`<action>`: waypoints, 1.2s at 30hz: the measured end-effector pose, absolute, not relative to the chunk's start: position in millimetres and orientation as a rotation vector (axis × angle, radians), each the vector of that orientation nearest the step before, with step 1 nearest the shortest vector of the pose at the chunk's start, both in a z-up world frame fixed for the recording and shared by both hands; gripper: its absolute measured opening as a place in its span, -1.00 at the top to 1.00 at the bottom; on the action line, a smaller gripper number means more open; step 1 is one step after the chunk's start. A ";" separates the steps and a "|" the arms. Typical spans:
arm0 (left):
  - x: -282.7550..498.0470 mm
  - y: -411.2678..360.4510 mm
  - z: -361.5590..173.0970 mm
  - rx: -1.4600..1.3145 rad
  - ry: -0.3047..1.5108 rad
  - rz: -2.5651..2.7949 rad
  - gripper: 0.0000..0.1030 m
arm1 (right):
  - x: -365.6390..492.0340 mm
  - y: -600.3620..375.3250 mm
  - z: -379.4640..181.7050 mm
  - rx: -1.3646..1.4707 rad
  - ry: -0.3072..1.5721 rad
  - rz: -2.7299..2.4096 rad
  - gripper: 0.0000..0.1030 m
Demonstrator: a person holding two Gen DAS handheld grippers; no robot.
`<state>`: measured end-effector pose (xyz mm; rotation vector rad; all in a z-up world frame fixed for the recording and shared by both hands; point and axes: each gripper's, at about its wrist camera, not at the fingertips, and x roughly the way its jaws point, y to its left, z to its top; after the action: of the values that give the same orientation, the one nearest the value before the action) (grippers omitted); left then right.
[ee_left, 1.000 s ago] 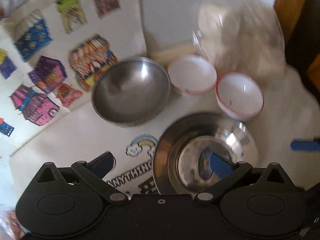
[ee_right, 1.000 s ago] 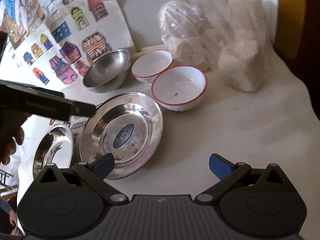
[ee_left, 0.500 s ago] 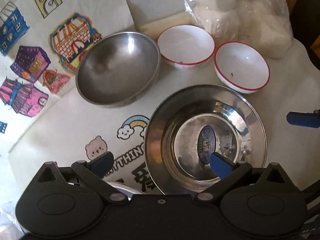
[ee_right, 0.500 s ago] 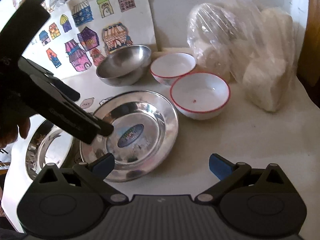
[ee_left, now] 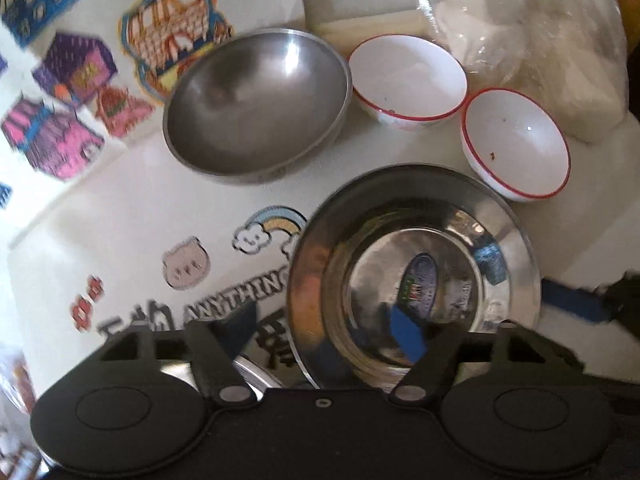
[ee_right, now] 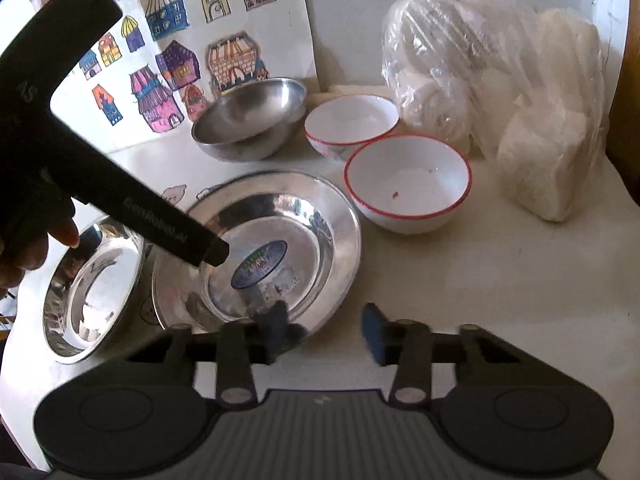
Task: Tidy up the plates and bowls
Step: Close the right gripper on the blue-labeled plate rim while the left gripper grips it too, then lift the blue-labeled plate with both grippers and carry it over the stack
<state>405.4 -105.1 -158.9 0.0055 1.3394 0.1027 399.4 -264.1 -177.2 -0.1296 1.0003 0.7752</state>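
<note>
A shiny steel plate [ee_left: 412, 276] [ee_right: 260, 260] with a blue sticker lies on the white table. My left gripper [ee_left: 320, 332] straddles its near-left rim, jaws partly closed, one pad over the plate. My right gripper [ee_right: 320, 330] stands at the plate's near-right rim, jaws partly closed with a gap, left pad on the rim. A second steel plate [ee_right: 92, 284] lies to the left. A steel bowl [ee_left: 256, 104] [ee_right: 250, 120] and two white red-rimmed bowls [ee_left: 408, 80] [ee_left: 516, 144] [ee_right: 352, 126] [ee_right: 408, 180] stand behind.
A plastic bag of white items [ee_right: 500, 92] [ee_left: 532, 36] sits at the back right. Coloured house drawings [ee_right: 180, 52] [ee_left: 80, 80] lie at the back left, printed stickers [ee_left: 188, 264] on the cloth. The left gripper's body [ee_right: 100, 152] crosses the right wrist view.
Both grippers' jaws have narrowed. The left gripper has moved forward over the sticker plate's rim. The right gripper has closed in on the plate's near-right rim.
</note>
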 end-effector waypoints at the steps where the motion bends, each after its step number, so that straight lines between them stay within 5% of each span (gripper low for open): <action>1: 406.4 -104.2 -159.6 -0.017 1.345 0.104 -0.05 | 399.4 -263.4 -176.9 -0.127 1.003 0.778 0.32; 16: 392.5 -96.2 -159.8 -0.172 1.373 0.201 0.36 | 403.3 -284.6 -180.0 0.017 1.078 0.734 0.64; 36: 352.3 -97.3 -169.5 -0.248 1.426 0.011 0.55 | 387.5 -341.5 -183.1 0.190 1.190 0.636 0.76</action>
<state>352.3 -97.3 -169.5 -0.2485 1.4264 0.0106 387.5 -341.5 -183.1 0.1902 1.1903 0.6365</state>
